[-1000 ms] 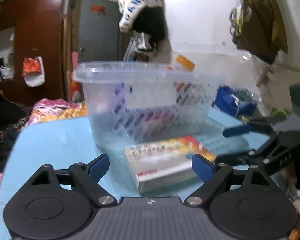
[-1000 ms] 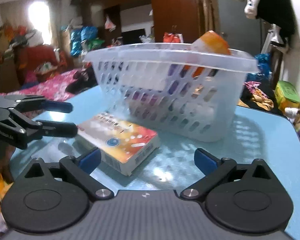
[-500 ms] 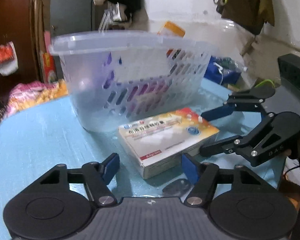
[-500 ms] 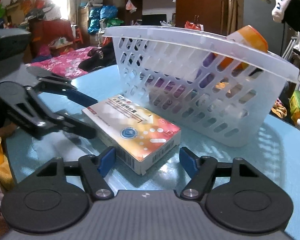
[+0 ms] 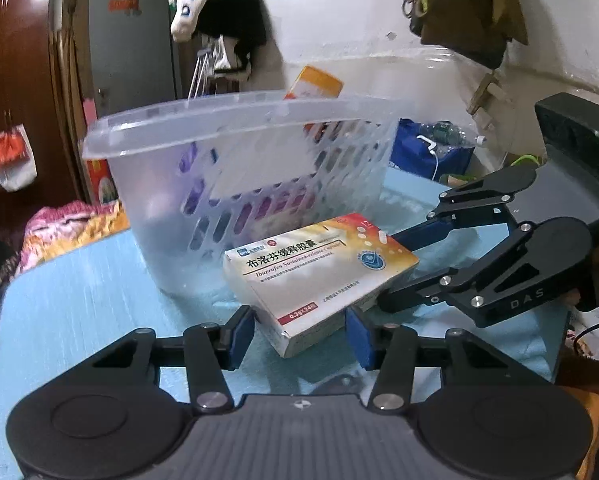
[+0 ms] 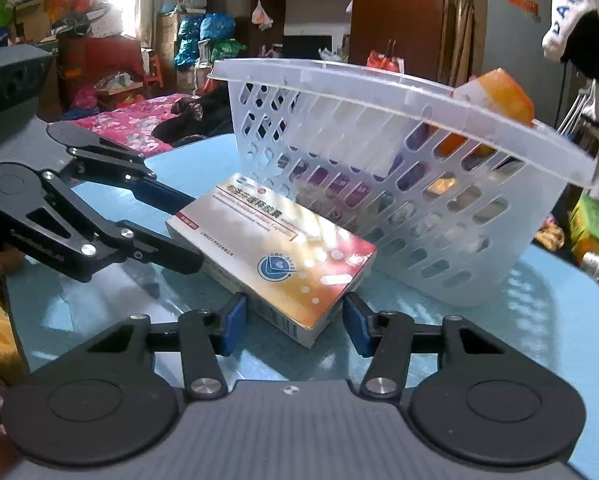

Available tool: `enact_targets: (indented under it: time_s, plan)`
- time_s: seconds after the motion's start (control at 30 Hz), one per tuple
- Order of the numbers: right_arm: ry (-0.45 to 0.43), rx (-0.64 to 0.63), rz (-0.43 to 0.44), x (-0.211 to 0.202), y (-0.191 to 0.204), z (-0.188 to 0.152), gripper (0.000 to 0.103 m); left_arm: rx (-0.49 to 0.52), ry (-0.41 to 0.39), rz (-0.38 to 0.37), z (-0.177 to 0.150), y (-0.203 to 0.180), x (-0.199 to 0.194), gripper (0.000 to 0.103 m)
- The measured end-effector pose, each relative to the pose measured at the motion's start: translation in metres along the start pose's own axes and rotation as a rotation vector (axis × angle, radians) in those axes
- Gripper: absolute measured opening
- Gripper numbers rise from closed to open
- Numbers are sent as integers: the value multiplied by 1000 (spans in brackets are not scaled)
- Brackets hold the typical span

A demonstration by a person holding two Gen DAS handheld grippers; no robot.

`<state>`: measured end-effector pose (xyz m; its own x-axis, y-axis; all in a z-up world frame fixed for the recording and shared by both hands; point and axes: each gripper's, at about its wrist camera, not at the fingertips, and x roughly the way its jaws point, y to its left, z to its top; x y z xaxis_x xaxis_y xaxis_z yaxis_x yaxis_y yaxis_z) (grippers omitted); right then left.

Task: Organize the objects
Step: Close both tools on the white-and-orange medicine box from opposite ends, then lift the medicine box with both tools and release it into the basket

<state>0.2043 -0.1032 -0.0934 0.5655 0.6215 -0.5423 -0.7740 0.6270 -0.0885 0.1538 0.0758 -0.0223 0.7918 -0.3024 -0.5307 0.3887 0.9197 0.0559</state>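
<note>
I've got several packs in the white slotted basket (image 5: 235, 148) already, an orange-topped carton (image 6: 499, 92) poking over its rim. One left: the ibuprofen box (image 5: 319, 276), flat on the blue table (image 5: 71, 300) just in front of the basket. It's a silver-to-orange carton, crisp-edged. My left hand-held gripper (image 5: 299, 334) and right hand-held gripper (image 6: 293, 320) have both just been closing, each bracketing a corner; I can't see either one's pads pressing yet.

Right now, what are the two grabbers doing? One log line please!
left gripper: jaws just closing around medicine box | right gripper: same, other end | grip: unconfirmed | box: on table, outside basket
</note>
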Motion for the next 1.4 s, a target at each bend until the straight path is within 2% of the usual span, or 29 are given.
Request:
enact_targets:
  time_s: [0.2, 0.57, 0.73, 0.93, 1.17, 1.4]
  plan:
    - [-61, 14, 6, -18, 0, -7, 53, 26, -72, 24, -3, -17, -15, 52]
    - [-187, -32, -42, -56, 14, 1, 52, 73, -224, 75, -1, -50, -54, 52]
    - [-239, -55, -64, -72, 12, 16, 52, 106, -291, 107, 14, -62, -73, 52]
    - [-282, -81, -85, -78, -6, 64, 51, 122, -354, 145, 54, -58, -85, 52]
    - [-257, -95, -114, -44, -32, 124, 51, 79, -336, 159, 109, -21, -69, 50]
    - [-195, -71, -117, -4, -58, 140, 50, 9, -267, 171, 134, 17, -30, 48]
